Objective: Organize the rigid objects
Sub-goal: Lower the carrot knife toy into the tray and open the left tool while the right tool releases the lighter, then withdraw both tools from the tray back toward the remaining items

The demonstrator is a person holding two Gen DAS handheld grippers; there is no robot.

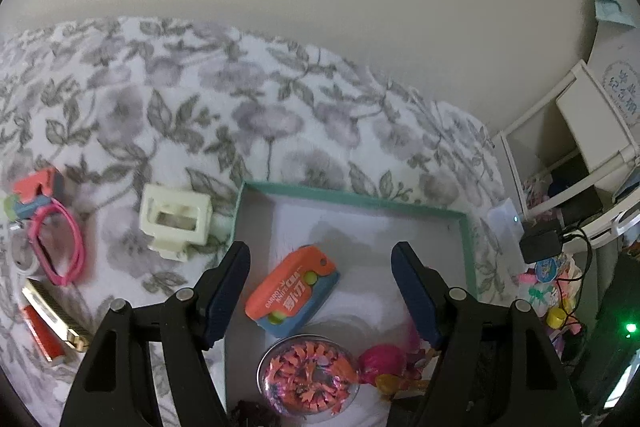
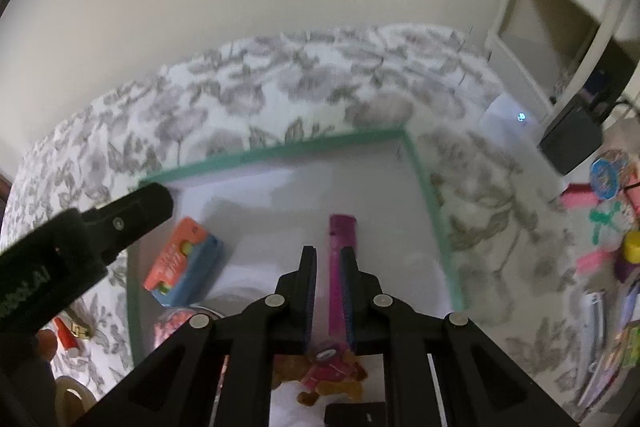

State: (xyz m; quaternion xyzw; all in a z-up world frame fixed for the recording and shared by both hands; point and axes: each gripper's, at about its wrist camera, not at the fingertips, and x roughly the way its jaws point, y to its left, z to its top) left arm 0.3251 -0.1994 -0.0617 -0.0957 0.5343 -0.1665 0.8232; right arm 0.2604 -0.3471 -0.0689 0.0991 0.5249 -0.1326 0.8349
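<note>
A shallow tray (image 1: 352, 205) with a teal rim and a pale floor is seen lying on a floral bedspread (image 1: 200, 99).

Left gripper (image 1: 320, 291): jaws are held well apart above the tray, with nothing between the blue pads. Directly below the gap, an orange and blue toy knife case (image 1: 290, 293) is seen lying flat on the tray floor, tilted diagonally; white lettering "CARROT KNIFE" and two yellow-green dots are noted on its orange face. At the near edge of the tray, a clear round container (image 1: 308, 375) filled with orange-pink flakes is seen, with a magenta and yellow toy figure (image 1: 394, 371) just beside it.

Right gripper (image 2: 328, 267): jaws are drawn together and clamped on a slim magenta stick-shaped object (image 2: 340, 247). The object is glossy and flat-sided, and projects forward past the fingertips over the tray interior; whether its far end touches the floor cannot be told. A round metallic cap is noted at its near end.

Outside the tray, on the bedspread: a cream hair claw (image 1: 174, 223) just beside the left rim, a pink loop band (image 1: 60, 247), and a red and gold item (image 1: 48, 323) near the frame edge.
</note>
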